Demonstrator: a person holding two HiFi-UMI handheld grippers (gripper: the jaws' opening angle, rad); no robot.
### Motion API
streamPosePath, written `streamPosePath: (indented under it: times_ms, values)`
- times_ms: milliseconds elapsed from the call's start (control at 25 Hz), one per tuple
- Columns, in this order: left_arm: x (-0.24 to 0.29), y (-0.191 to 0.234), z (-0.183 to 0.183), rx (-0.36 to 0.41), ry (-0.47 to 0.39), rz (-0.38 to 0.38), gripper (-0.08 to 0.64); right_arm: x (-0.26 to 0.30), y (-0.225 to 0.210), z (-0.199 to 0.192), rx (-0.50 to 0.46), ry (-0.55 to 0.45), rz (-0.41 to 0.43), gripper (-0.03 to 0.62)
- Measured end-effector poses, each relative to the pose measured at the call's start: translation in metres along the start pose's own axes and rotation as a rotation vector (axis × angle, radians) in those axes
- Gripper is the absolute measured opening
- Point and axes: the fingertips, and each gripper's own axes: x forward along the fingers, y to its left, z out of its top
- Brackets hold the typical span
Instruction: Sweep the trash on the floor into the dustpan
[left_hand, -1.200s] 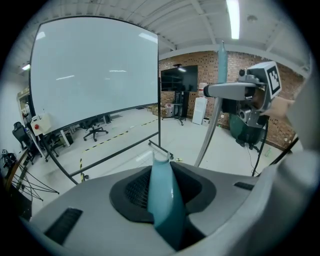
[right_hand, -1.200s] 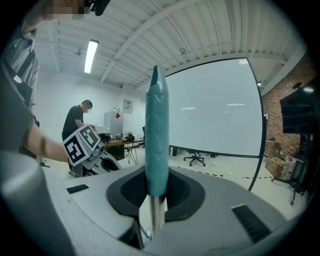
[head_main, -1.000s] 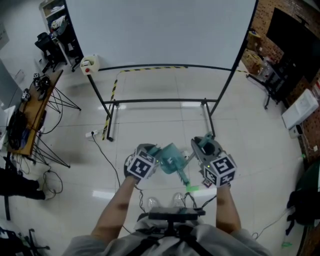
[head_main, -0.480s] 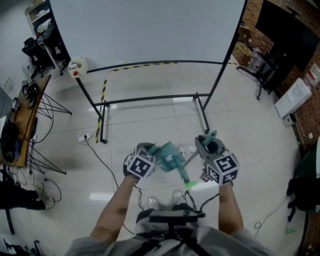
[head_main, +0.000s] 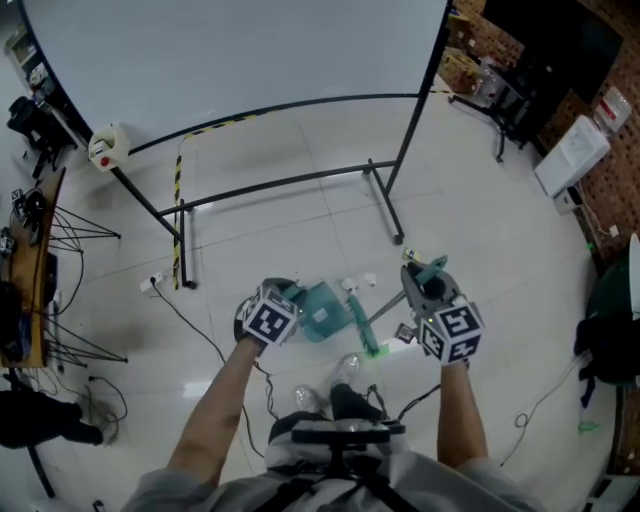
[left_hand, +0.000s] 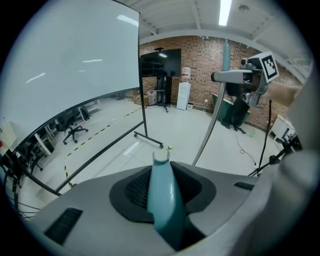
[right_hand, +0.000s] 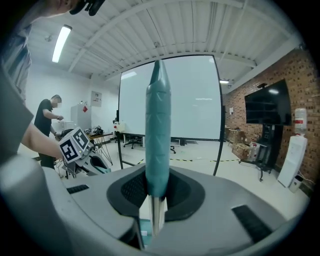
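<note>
Left gripper (head_main: 290, 306) is clenched on the dustpan (head_main: 323, 311) handle; right gripper (head_main: 426, 286) grasps the broom (head_main: 382, 317); white trash (head_main: 349, 285) lies unswept just beyond the dustpan; sweeping seems barely begun.

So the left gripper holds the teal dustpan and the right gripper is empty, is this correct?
Not quite. The right gripper is not empty: the right gripper view shows it shut on the teal broom handle. The left gripper does hold the teal dustpan.
</note>
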Motion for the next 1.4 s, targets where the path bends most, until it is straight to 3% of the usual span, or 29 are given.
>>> streamPosePath:
  times_ms: [360,800,1000,1120,1400]
  values:
    - [0.071,0.018,0.015,0.139,0.08,-0.041,0.104,0.025,-0.07,-0.054,0.091,0.059,-0.086,0.051]
    - [0.146,0.047,0.041,0.335,0.185,-0.223,0.103,0.071,-0.122,-0.127,0.252,0.118,-0.388,0.051]
    - [0.168,0.053,0.055,0.413,0.206,-0.281,0.103,0.108,-0.125,-0.168,0.297,0.143,-0.468,0.051]
    - [0.175,0.052,0.059,0.433,0.197,-0.308,0.103,0.127,-0.115,-0.177,0.327,0.133,-0.46,0.052]
    - [0.181,0.052,0.063,0.439,0.199,-0.337,0.103,0.151,-0.067,-0.166,0.356,0.099,-0.282,0.057]
